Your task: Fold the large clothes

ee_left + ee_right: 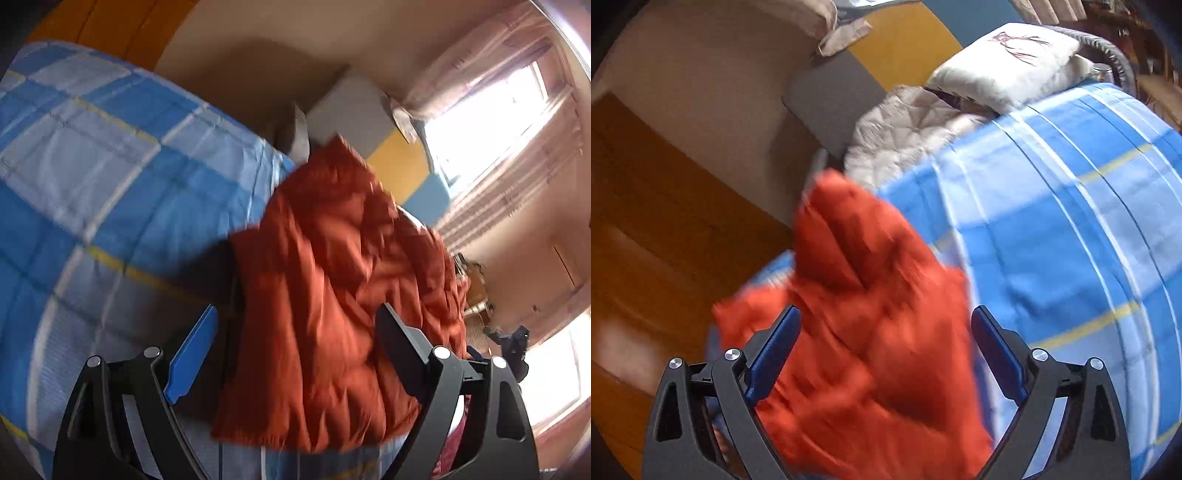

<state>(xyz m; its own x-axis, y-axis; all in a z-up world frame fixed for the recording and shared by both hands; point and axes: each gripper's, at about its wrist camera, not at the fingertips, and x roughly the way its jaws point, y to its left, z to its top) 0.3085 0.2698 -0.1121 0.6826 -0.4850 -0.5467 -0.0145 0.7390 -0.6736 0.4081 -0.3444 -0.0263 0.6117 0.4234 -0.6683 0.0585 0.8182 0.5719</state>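
Sunlit bedroom, with the blue plaid bed point(110, 177) filling most of both views. Left gripper point(297, 325) has its fingers point(195, 350) spread wide, the orange puffer jacket point(332, 295) bunched between them; whether they touch it, I cannot tell. Right gripper point(886, 328) is spread wide too, blurred orange fabric between its fingers point(775, 354). Outward, the jacket lies crumpled near the bed's edge, with wooden floor point(665, 229) alongside. Plenty of bare plaid beyond; a white pillow point(1008, 62) and pale quilt point(905, 129) sit at the far end.
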